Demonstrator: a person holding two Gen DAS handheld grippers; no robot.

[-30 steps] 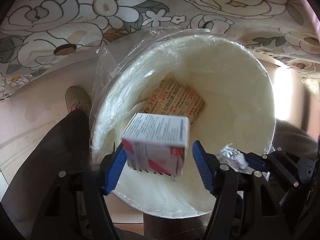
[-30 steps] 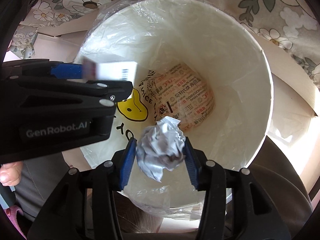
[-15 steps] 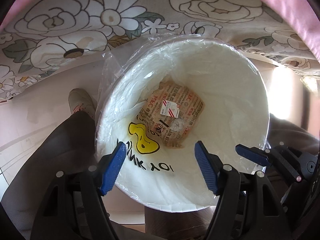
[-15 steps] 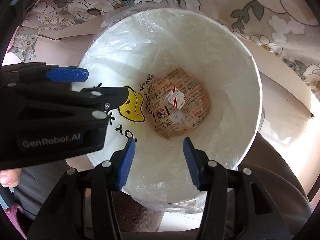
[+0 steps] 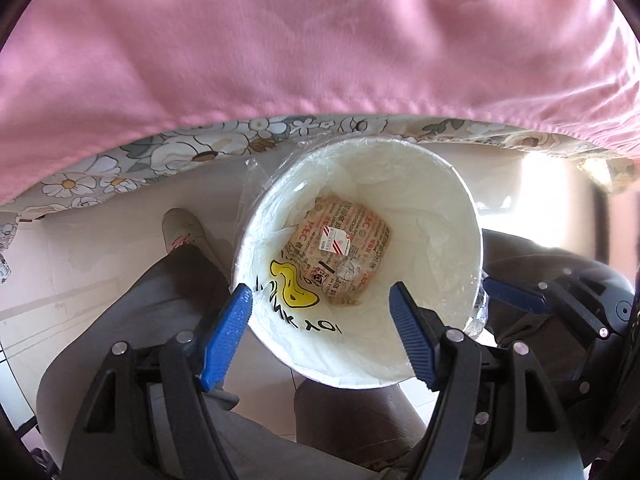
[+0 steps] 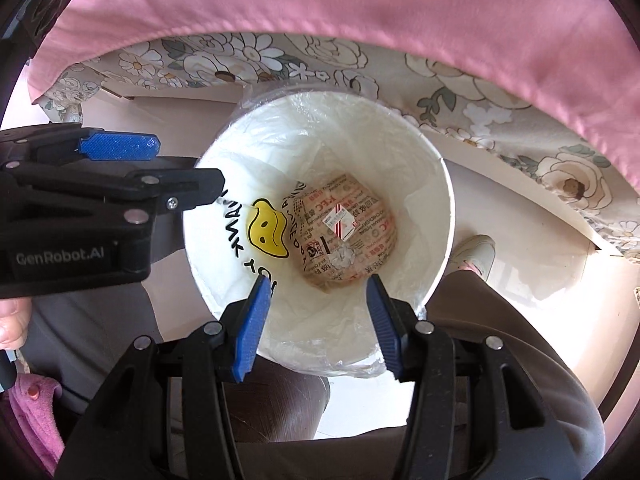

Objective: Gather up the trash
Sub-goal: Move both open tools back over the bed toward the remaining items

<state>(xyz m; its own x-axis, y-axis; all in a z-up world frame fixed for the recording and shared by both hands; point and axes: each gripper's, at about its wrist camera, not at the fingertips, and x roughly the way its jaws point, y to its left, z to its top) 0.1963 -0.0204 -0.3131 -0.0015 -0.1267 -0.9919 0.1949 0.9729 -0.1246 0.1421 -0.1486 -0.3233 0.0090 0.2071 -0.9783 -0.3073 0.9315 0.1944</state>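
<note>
Down by the person's knees, the left gripper (image 5: 320, 334) hangs over the white round paper bin lined with clear plastic (image 5: 448, 216), blue pads apart and nothing between them. At the bin's bottom lie a small white box with red stripes (image 5: 334, 242) and a crumpled grey paper ball (image 5: 352, 270). Just to the right, the right gripper (image 6: 316, 320) also points down into the bin, jaws apart and empty. Pink cloth (image 6: 360, 4) drapes above.

Black grippers (image 6: 316, 320) with blue ribbed pads, silver screws, "GenRobot.AI" lettering; grey trousers (image 5: 132, 320).
</note>
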